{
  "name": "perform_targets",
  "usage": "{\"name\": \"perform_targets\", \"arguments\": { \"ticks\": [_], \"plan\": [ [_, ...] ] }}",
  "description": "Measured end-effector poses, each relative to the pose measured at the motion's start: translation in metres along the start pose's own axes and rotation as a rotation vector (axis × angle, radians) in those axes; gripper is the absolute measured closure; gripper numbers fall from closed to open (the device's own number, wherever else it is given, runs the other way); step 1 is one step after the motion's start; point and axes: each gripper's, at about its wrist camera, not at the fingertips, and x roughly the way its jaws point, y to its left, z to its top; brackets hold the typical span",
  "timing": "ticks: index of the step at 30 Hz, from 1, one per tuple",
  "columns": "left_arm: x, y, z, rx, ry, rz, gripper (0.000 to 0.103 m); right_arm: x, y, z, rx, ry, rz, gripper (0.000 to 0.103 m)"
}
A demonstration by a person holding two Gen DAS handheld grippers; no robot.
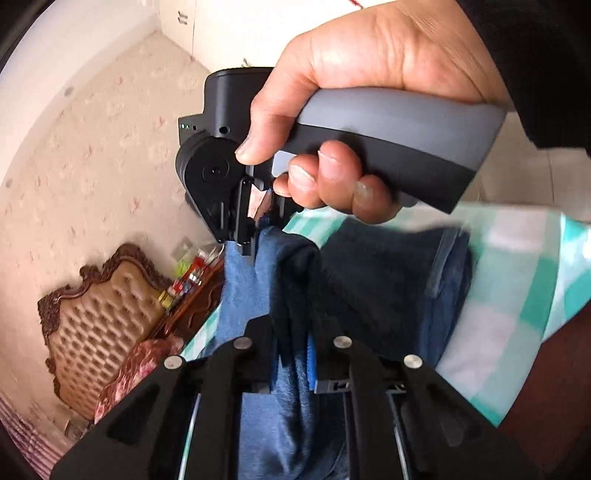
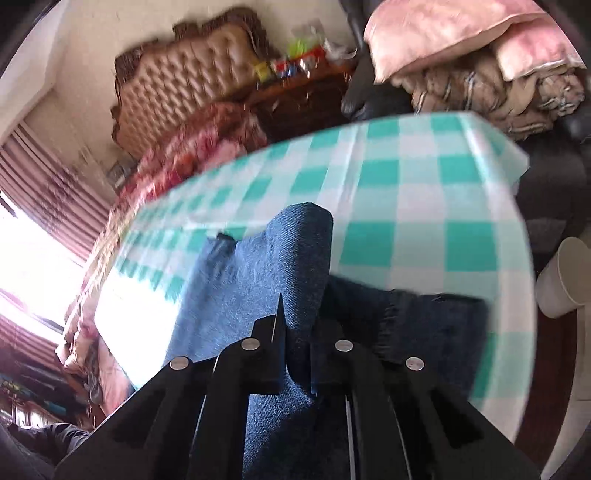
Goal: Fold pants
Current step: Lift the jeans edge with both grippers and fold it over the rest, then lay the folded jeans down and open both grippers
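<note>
The blue pants [image 1: 369, 280] lie on a table with a green and white checked cloth [image 1: 524, 280]. My left gripper [image 1: 291, 354] is shut on a bunched fold of the pants and holds it up. In the left wrist view a hand holds my right gripper [image 1: 247, 240], which is also shut on the pants edge a short way ahead. In the right wrist view my right gripper [image 2: 297, 350] is shut on a raised fold of the pants [image 2: 258, 280] above the checked cloth [image 2: 406, 206]. The rest of the pants lies flat on the table.
A brown tufted headboard [image 2: 192, 81] and a red patterned blanket [image 2: 192, 155] lie beyond the table. A dark wooden nightstand with small items [image 2: 295, 85] stands behind. Pink pillows [image 2: 461, 33] and a white bin [image 2: 569, 277] are at the right.
</note>
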Motion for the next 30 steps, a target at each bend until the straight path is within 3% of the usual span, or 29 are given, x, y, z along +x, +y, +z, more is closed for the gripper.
{"name": "perform_targets", "arguments": {
  "ticks": [3,6,9,17,21,25,28,30],
  "plan": [
    [0.004,-0.023,0.007,0.029,-0.003,-0.048,0.092,-0.001,-0.026,-0.011,0.039,0.012,-0.035,0.094],
    [0.015,-0.054,0.004,0.067,0.045,-0.109,0.092,0.023,-0.055,-0.031,0.081,0.061,-0.089,0.094],
    [0.022,-0.07,-0.002,0.12,0.057,-0.108,0.092,0.025,-0.067,-0.04,0.113,0.03,-0.043,0.094],
    [0.004,-0.047,0.029,0.094,-0.009,-0.058,0.092,-0.024,-0.042,-0.023,0.053,-0.078,-0.026,0.094],
    [0.01,-0.064,0.039,0.115,-0.01,-0.094,0.092,-0.023,-0.066,-0.03,0.092,-0.065,-0.063,0.094],
    [0.029,-0.083,0.035,0.133,0.04,-0.145,0.092,0.0,-0.092,-0.046,0.147,-0.039,-0.105,0.09],
    [0.035,-0.08,0.03,0.116,0.033,-0.154,0.084,0.003,-0.097,-0.056,0.149,-0.07,-0.106,0.088],
    [0.04,-0.065,0.03,0.066,0.025,-0.145,0.062,0.003,-0.099,-0.056,0.149,-0.067,-0.112,0.087]
  ]
}}
